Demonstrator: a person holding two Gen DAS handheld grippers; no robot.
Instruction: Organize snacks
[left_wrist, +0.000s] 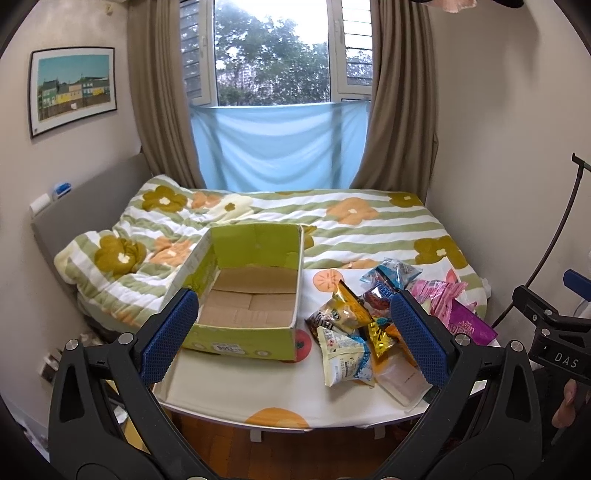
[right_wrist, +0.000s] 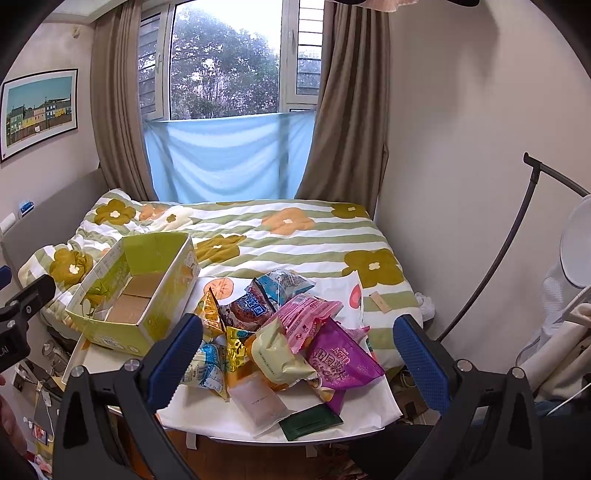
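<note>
Left claw (left_wrist: 295, 332) spread, empty, above white tabletop (left_wrist: 240, 387); right claw (right_wrist: 301, 354) spread, empty; open green cardboard box (left_wrist: 251, 295) beside heap of bright foil snack packets (right_wrist: 288, 332)

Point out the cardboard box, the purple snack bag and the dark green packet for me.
cardboard box (left_wrist: 251, 306): left wrist view, bare inner floor.
purple snack bag (right_wrist: 341, 360): right wrist view, printed front.
dark green packet (right_wrist: 310, 421): right wrist view, flat middle.
</note>
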